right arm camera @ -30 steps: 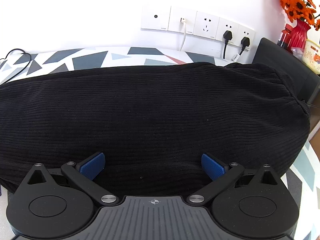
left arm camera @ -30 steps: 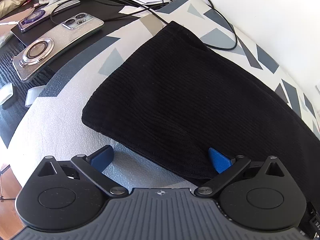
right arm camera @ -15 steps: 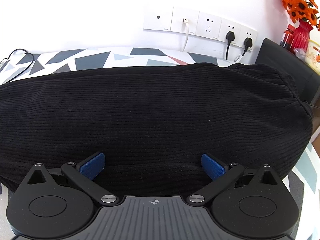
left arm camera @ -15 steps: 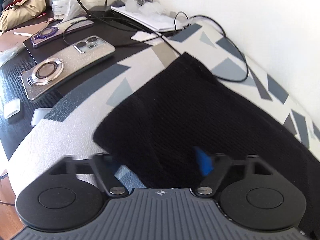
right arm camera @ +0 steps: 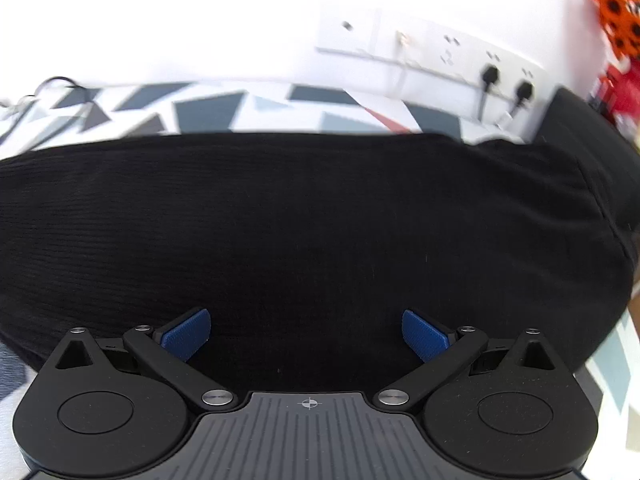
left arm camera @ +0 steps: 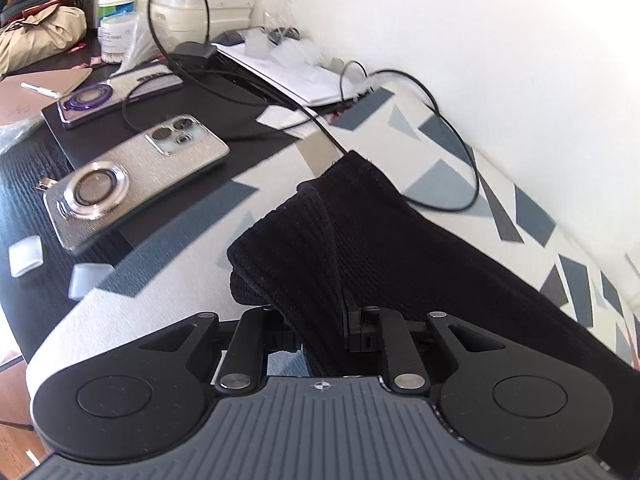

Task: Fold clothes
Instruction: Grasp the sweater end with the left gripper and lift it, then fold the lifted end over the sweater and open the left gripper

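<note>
The black ribbed garment (left arm camera: 400,256) lies across the patterned cloth (left arm camera: 168,280) on the worktop, its far edge near the wall, and every place below is given from it. The left tool (left arm camera: 320,334) is closing on the garment's near left edge, with a pinched ridge of knit standing up between the jaws and the corner beside it already curled off the cloth. The right tool (right arm camera: 306,334) hangs over the garment's near edge further to the right, jaws wide apart, blue pads (right arm camera: 186,334) clear of the fabric and holding nothing. To do this step well, the left grip should probably take both layers of the edge before it lifts; the right should clamp the same edge at a matching depth, so the fold carries over evenly toward the wall side without dragging the cloth beneath. The black cable (left arm camera: 448,200) looping beside the garment's far left corner could snag. The left pads are buried in knit, so how deep the bite goes cannot be told; the right view is blurred and cuts the garment off at both ends. Two phones (left arm camera: 132,176) lie well left of it.
</note>
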